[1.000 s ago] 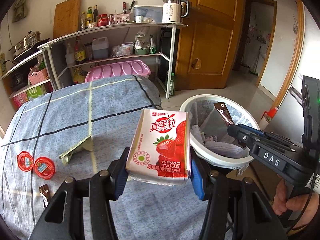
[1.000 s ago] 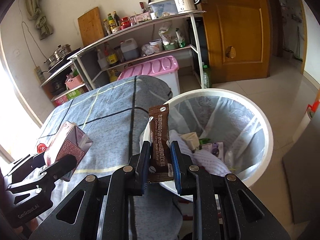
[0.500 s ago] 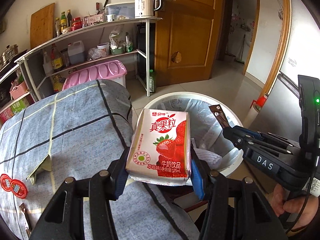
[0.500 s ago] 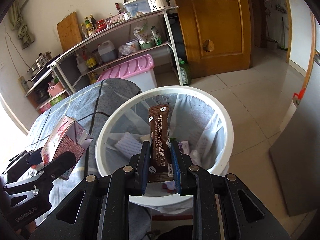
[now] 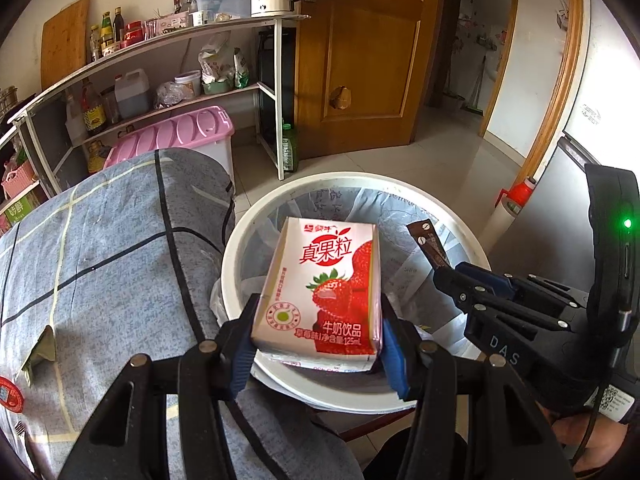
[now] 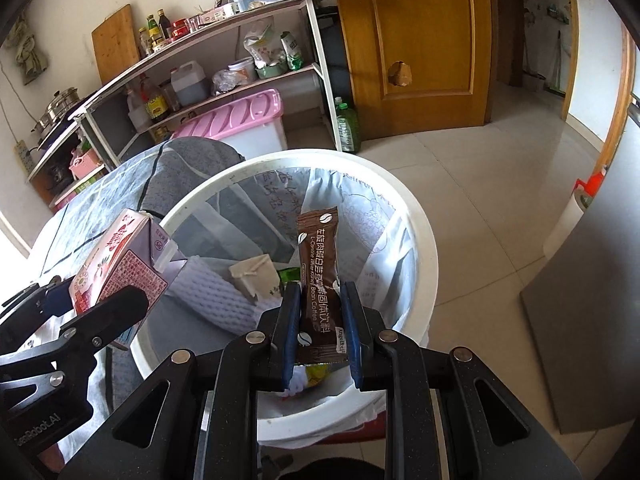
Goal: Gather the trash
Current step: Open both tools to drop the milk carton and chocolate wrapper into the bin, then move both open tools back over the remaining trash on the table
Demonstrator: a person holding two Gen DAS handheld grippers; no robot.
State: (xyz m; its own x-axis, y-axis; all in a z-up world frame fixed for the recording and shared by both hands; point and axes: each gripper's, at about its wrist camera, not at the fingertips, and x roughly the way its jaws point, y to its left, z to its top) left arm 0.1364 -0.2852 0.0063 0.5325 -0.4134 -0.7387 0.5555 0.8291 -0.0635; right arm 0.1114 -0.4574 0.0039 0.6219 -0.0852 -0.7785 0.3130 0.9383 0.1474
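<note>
both grippers now over the white trash bin (image 6: 416,236), off the table (image 5: 100,248) side since a second ago; left gripper (image 5: 318,344) clamps strawberry milk carton (image 5: 324,284), right gripper (image 6: 320,332) pinches brown coffee sachet (image 6: 320,276)

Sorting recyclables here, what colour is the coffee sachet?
Dark brown with white lettering; the coffee sachet shows best in the right wrist view.
</note>
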